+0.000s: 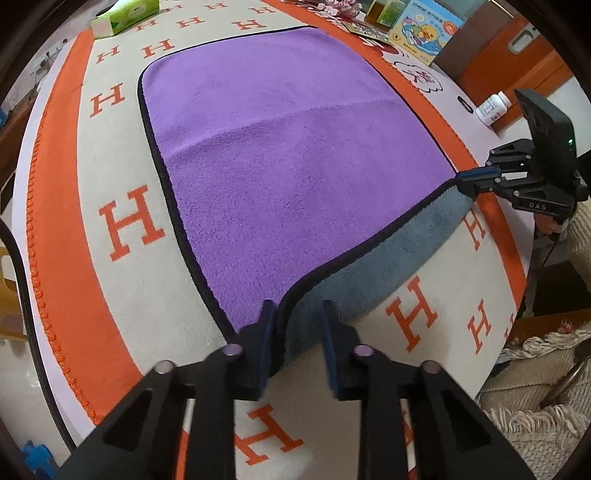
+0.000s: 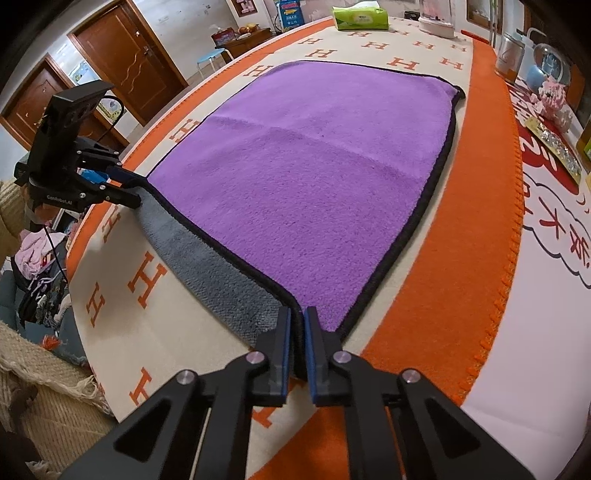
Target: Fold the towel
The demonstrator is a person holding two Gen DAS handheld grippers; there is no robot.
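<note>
Two claws [image 1: 297, 314] [image 2: 297, 317], towel [image 1: 295, 155], "H"-lettered blanket [image 1: 131, 223]

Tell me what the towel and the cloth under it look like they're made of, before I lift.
Towel: looks like plush microfibre, matte, purple on top and grey underneath; the short fuzzy pile and the stitched black edge suggest it. Tablecloth: seems a soft woven or knitted blanket, cream with orange H letters; the fabric itself is hard to tell, but its orange border ends in a stitched zigzag.

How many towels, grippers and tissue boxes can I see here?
Towel: 1
Grippers: 2, the left gripper and the right gripper
Tissue box: 1
Total: 4
</note>
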